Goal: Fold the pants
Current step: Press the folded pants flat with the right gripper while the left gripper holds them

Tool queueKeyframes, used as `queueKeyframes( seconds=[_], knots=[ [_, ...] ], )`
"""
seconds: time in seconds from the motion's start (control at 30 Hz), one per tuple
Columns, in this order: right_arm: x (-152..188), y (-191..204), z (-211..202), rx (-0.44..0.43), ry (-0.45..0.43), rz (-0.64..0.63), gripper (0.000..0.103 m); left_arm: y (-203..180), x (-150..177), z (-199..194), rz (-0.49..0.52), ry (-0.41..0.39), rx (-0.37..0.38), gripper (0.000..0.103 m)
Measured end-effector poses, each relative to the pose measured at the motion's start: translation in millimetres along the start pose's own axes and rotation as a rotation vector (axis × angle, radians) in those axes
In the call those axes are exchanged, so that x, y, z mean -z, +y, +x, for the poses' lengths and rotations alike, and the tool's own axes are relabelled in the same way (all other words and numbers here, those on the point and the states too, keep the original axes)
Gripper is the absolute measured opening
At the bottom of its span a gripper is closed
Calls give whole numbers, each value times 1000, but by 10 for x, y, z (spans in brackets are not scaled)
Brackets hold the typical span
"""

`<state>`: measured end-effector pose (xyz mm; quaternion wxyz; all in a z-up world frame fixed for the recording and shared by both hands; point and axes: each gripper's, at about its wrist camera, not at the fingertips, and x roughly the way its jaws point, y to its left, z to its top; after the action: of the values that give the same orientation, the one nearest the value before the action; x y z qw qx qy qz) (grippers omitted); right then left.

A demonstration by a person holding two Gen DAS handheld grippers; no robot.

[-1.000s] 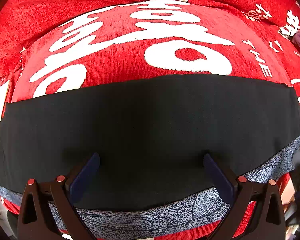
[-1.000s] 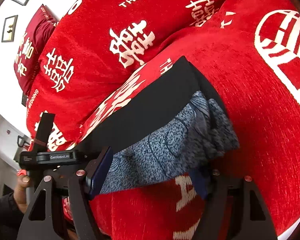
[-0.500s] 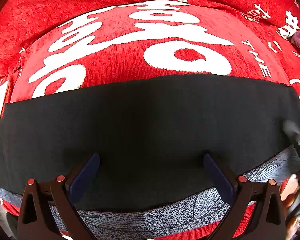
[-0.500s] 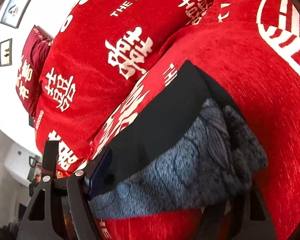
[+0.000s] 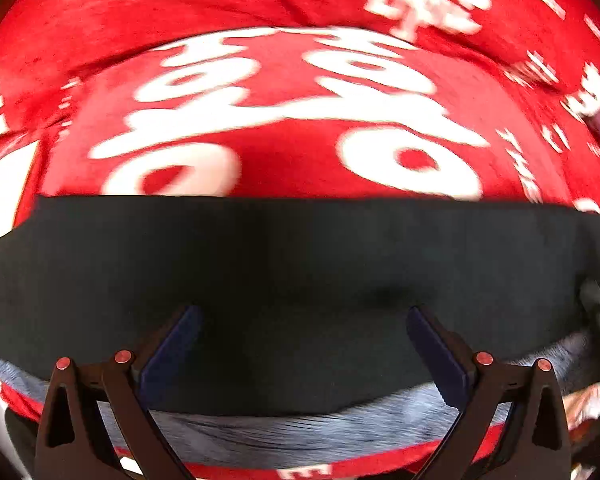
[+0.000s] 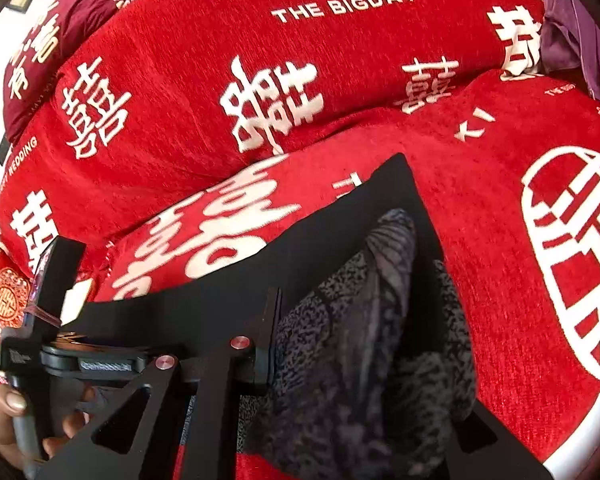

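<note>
The pants (image 5: 300, 260) lie folded lengthwise across a red bedspread (image 5: 300, 148), black cloth on top with a grey patterned layer (image 5: 300, 436) showing along the near edge. My left gripper (image 5: 302, 312) hovers open over the black cloth, pointing almost straight down with nothing between its fingers. In the right wrist view, my right gripper (image 6: 300, 320) has its jaws closing on the grey patterned end of the pants (image 6: 360, 340), which is bunched between them and raised off the bed. Its right finger is hidden under the cloth. A hand (image 6: 8, 404) holds the left gripper's black body (image 6: 60, 276).
The bedspread (image 6: 340, 60) with white characters rises in a big fold behind the pants. A dark red pillow (image 6: 40, 52) lies at the far left against a white wall. A purple garment (image 6: 572, 36) sits at the far right. The bed's white edge (image 6: 580, 452) runs near right.
The right gripper's fingers came together on the grey end of the pants and lifted it, bunching the cloth. The left gripper shifted and rose a little, still open over the black cloth.
</note>
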<state>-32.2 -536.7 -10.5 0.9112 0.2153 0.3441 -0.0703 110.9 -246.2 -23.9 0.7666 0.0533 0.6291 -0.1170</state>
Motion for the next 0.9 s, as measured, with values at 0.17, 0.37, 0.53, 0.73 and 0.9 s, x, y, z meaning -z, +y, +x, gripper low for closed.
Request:
queueKeyframes(
  seconds=[0.17, 0.37, 0.53, 0.73, 0.9],
  knots=[
    [-22, 125, -8, 60, 25, -49, 15, -5, 3, 292, 86, 2, -87, 103],
    [-74, 574, -200, 139, -8, -179, 15, 412, -29, 57, 24, 31, 62, 103],
    [5, 1233, -309, 191, -62, -354, 15, 1287, 96, -179, -53, -49, 103, 103],
    [344, 2302, -47, 225, -95, -606, 15, 2341, 335, -281, -192, -92, 113, 103],
    [922, 3071, 549, 238, -20, -814, 15, 2769, 503, -118, -269, -76, 134, 103]
  ],
)
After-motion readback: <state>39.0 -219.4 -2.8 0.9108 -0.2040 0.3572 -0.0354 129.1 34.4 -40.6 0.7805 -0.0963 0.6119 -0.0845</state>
